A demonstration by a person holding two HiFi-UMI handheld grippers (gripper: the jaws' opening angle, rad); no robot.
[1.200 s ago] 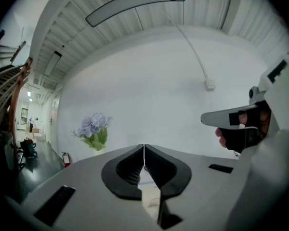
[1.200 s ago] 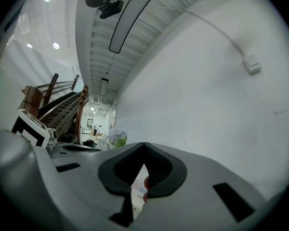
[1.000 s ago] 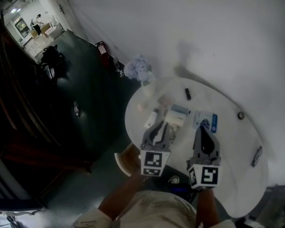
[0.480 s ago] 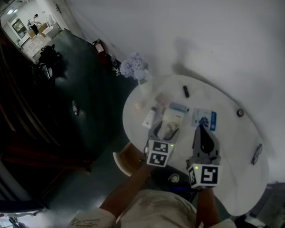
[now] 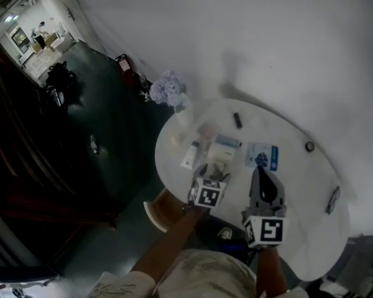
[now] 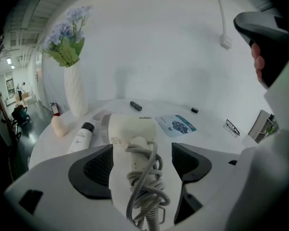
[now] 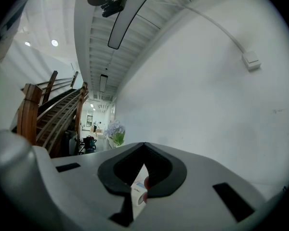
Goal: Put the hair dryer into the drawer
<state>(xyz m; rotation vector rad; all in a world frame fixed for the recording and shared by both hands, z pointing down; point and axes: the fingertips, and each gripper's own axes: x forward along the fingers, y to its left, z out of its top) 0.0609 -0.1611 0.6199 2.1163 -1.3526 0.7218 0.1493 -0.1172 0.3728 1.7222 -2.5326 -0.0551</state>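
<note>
1. The hair dryer (image 6: 134,137) lies on the left half of the white table (image 5: 298,191), straight ahead of the left tongs (image 6: 142,159) and just under them.
2. Its handle (image 6: 136,150), with the cord (image 6: 145,179) wound round it, points back toward us along the line of the tongs. The barrel (image 6: 127,124) lies crosswise at the far end.
3. The left tongs have just been opening and now stand wide, one jaw on each side of the handle, with neither pad touching it.
4. The right tongs (image 5: 261,174) hover to the right, closed to a point and empty. They are farther from the dryer, so we judge the grasp falls to the left hand.
5. We see no drawer in any view.
</note>
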